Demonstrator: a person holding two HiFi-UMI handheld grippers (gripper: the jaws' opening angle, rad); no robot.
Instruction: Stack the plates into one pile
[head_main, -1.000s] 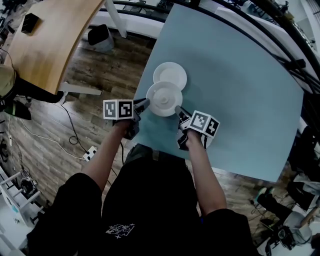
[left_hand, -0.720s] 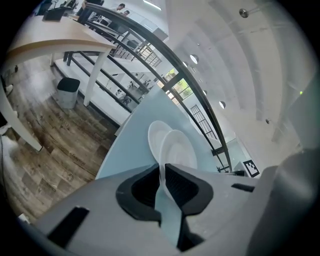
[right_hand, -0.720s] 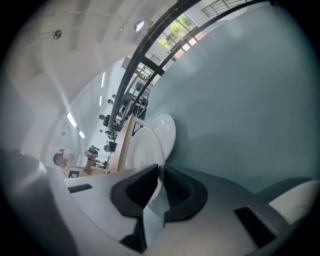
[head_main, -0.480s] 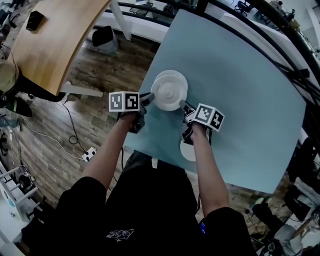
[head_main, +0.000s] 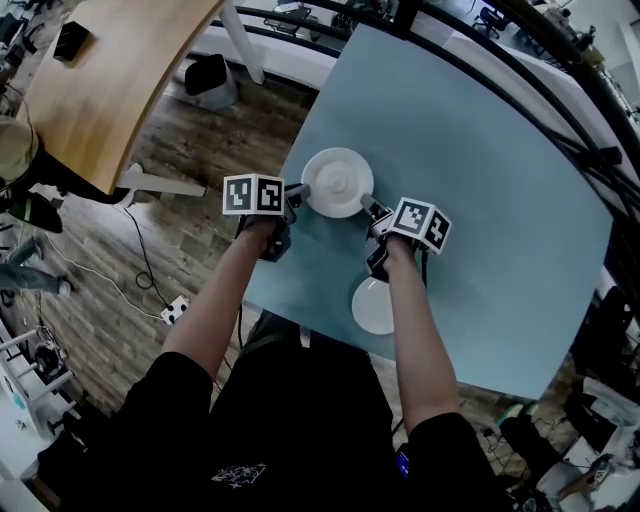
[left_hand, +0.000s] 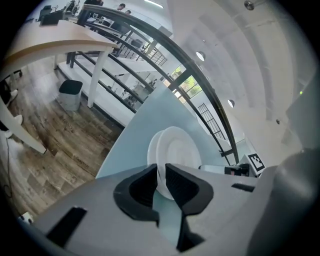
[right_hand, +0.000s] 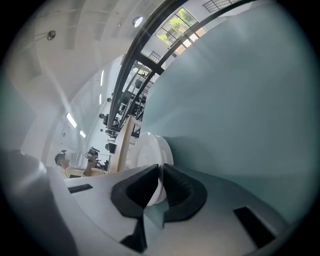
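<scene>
Both grippers hold one white plate by opposite rims over the light blue table. My left gripper pinches its left rim; its jaws have just been opening slightly, with the rim still between the pads. On the right rim my right gripper is shut. In the left gripper view the held plate sits just over a second plate, whose edge peeks out behind it, past the left gripper. The right gripper view shows the right gripper clamping the rim. A third plate lies by my right forearm.
The table's left edge runs just beside my left gripper, with wooden floor below it. A wooden table, a black bin and a power strip with cables are on the left. Black railings border the table's far side.
Both grippers carried the plate away from me until it covers the far plate. The third plate has come into view near my right forearm.
</scene>
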